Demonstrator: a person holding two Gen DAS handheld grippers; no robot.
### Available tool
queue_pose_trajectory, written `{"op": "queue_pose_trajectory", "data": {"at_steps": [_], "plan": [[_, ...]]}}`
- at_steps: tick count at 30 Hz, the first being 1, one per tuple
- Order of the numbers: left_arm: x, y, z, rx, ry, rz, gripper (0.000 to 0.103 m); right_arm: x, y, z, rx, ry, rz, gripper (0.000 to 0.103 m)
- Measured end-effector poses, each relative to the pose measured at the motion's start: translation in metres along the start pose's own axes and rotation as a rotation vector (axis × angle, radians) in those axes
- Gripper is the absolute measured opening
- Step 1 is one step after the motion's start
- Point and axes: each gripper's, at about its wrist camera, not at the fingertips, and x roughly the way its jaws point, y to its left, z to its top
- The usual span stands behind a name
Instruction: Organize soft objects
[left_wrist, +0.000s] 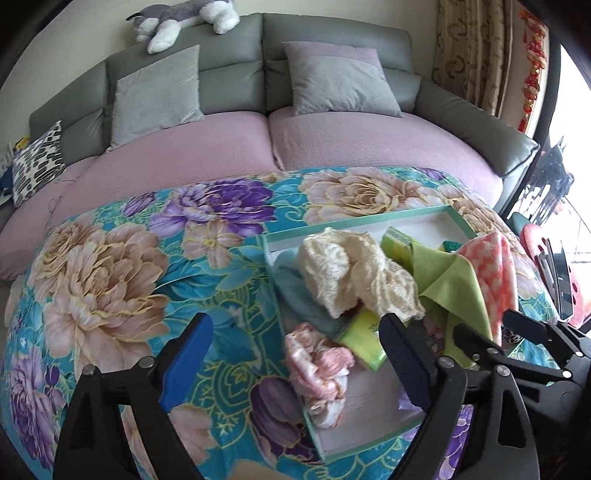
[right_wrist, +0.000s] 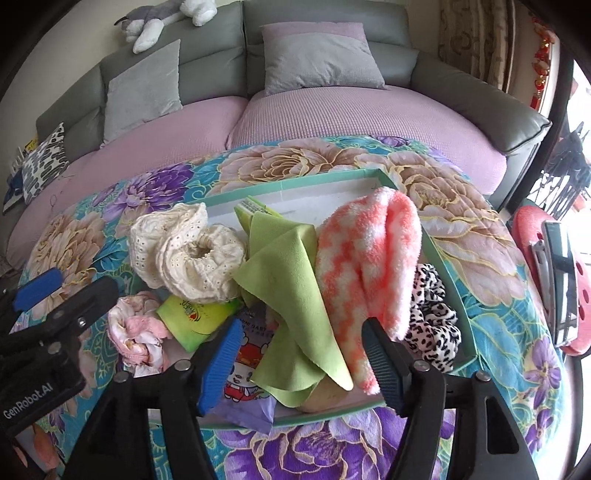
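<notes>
Item: pink checked towel (right_wrist: 365, 280), in the tray (right_wrist: 373, 173), long axis running away from me. My right gripper (right_wrist: 299, 354) is nearest, jaws wide, empty; left gripper (left_wrist: 295, 354) likewise wide.

Blanket (right_wrist: 461, 236): turquoise, printed with beige-pink and purple flowers outlined in gold. Tray (right_wrist: 288, 184): mint-green rim, white floor. Lace cloth (right_wrist: 188, 254): cream, eyelet pattern. Flat cloth (right_wrist: 291, 291): plain lime green. Fluffy towel (right_wrist: 365, 266): coral and white checks. Scrunchie (right_wrist: 432, 325): white with black leopard spots. Crumpled cloth (right_wrist: 136, 328): pale pink and white. Packet (right_wrist: 192, 317): yellow-green. Sofa (left_wrist: 236, 44): grey back, lilac seat covers. Cushions (left_wrist: 155, 92): grey. Plush dog (left_wrist: 184, 18): grey and white. Finger pads (right_wrist: 219, 365): blue.
</notes>
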Motion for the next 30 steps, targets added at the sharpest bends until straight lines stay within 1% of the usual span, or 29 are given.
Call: {"op": "queue_pose_trajectory", "data": {"at_steps": [2,5,10,14,18,21,24,27,30], "plan": [[-0.004,0.008,-0.006,-0.014,-0.01,0.037,0.093,-0.005,-0.001,-0.002,0.018,0.002,0.0,0.077],[-0.01,0.025,-0.015,-0.044,-0.026,0.083,0.098,-0.015,0.003,-0.009,0.017,-0.001,0.016,0.078],[-0.021,0.043,-0.038,-0.069,-0.004,0.11,0.1,-0.03,0.015,-0.022,-0.007,-0.012,0.013,0.079],[-0.028,0.048,-0.055,-0.049,0.027,0.114,0.1,-0.041,0.025,-0.033,-0.025,-0.02,0.022,0.079],[-0.032,0.049,-0.067,-0.032,0.043,0.111,0.1,-0.043,0.032,-0.046,-0.035,-0.002,0.04,0.079],[-0.031,0.049,-0.073,-0.038,0.077,0.092,0.1,-0.041,0.035,-0.058,-0.044,0.015,0.036,0.079],[-0.036,0.049,-0.077,-0.047,0.063,0.093,0.1,-0.037,0.038,-0.068,-0.052,0.03,0.025,0.079],[-0.04,0.051,-0.082,-0.038,0.054,0.139,0.1,-0.032,0.043,-0.074,-0.073,0.049,0.022,0.079],[-0.039,0.055,-0.089,-0.038,0.067,0.201,0.1,-0.029,0.051,-0.077,-0.106,0.058,0.02,0.079]]}}
